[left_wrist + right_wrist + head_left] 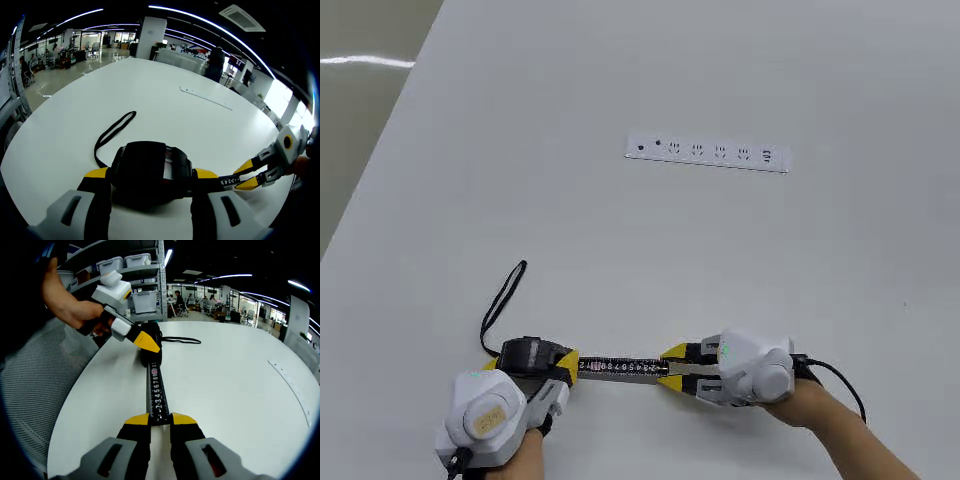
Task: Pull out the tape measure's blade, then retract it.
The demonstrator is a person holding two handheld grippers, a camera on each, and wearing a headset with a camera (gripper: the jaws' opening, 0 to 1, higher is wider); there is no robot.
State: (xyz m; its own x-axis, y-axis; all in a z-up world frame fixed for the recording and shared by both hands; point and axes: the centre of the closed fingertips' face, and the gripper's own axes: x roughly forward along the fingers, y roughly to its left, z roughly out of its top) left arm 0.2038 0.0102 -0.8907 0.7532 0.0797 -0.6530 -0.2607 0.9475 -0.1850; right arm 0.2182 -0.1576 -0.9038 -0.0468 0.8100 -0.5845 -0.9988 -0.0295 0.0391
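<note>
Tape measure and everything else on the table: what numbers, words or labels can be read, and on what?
"2 3 4 5 6 7 8 9": on the blade, right gripper view; farther digits blurred.
Case: no readable text.
Power strip: markings too small to read.

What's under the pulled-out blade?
Bare white table. The blade spans from the tape measure case to the right gripper, whose fingers cover its tip.
</note>
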